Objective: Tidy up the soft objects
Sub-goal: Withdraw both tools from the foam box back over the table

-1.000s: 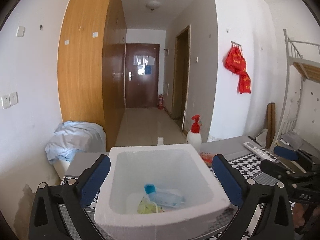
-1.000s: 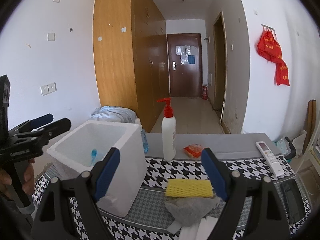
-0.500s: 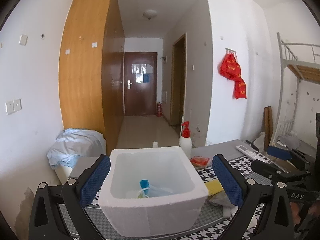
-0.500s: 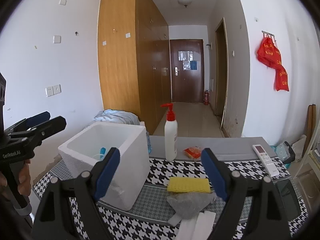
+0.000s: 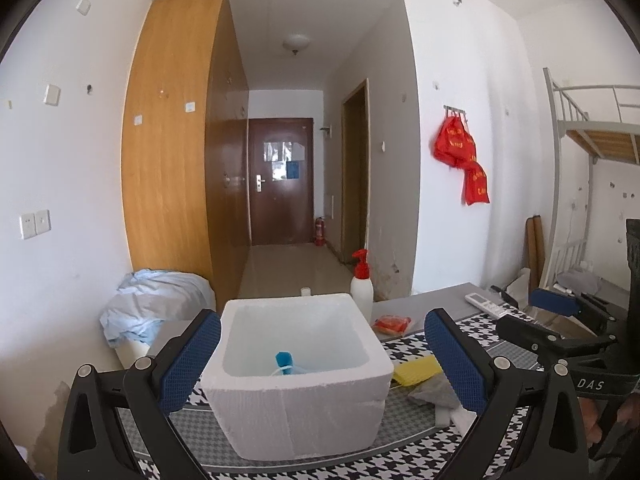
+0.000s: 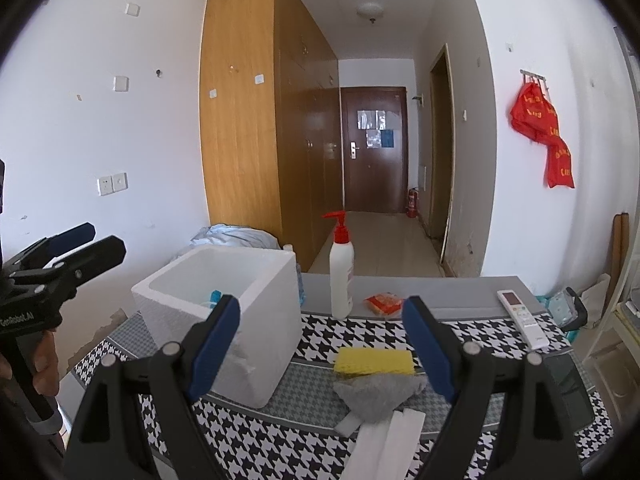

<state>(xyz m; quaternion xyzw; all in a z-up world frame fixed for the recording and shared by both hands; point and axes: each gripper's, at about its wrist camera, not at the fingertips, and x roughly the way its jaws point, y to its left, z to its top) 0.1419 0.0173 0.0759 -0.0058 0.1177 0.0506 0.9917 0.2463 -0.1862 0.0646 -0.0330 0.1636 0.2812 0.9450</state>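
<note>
A white foam box stands on the houndstooth mat, with a blue-capped item inside. My left gripper is open, held back from the box, its blue pads apart from the box walls. Right of the box lie a yellow sponge, a crumpled grey cloth and white foam strips. My right gripper is open above and short of them, holding nothing. The sponge and cloth also show in the left wrist view.
A red-topped pump bottle, an orange packet and a white remote sit at the table's far side. A bundle of pale blue cloth lies beyond the left end. A bunk bed frame stands right.
Both grippers have drawn back from the table. The foam box looks smaller and farther in the left wrist view, and the sponge and cloth have come into that view.
</note>
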